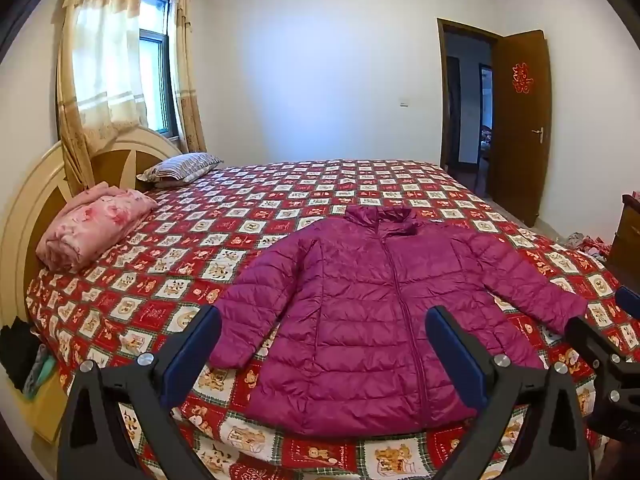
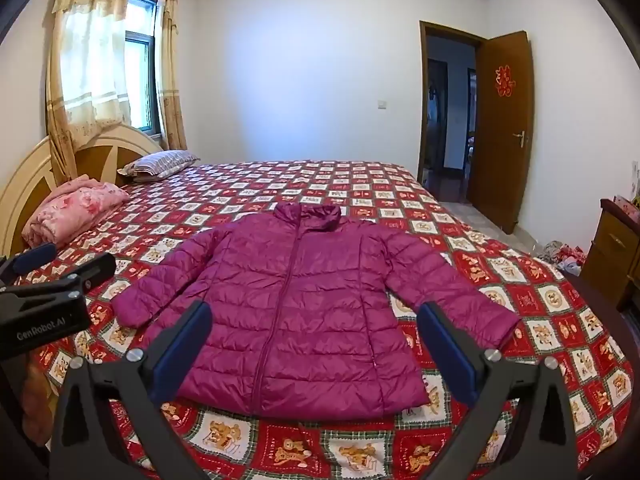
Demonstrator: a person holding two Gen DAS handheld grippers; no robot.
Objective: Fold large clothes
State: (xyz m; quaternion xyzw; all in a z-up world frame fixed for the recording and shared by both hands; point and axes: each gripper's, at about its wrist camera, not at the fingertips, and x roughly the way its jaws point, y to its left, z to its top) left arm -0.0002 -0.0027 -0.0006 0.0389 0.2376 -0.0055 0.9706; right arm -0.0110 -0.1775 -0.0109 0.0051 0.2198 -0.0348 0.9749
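In the left wrist view, a magenta quilted puffer jacket lies flat, front up and zipped, on a bed covered by a red-and-cream checked quilt with bear prints. Its long axis runs from the hem at 6 o'clock to the collar at 12 o'clock, so the collar points away toward the far white wall. The sleeves splay out toward 8 and 3 o'clock, cuffs resting on the quilt. The left gripper hangs above the hem, its blue-padded fingers spread wide apart with nothing between them. At 3 o'clock the right gripper enters frame near the sleeve cuff; I cannot tell here how its fingers stand. A rolled pink floral blanket and a striped pillow sit at 10 o'clock by the cream headboard.

In the right wrist view, the jacket sits centre, with the same heading: hem near, collar at 12 o'clock. The right gripper is poised over the hem, fingers wide apart and holding nothing. The left gripper shows at 9 o'clock above the quilt. A brown wooden door stands open at 2 o'clock.
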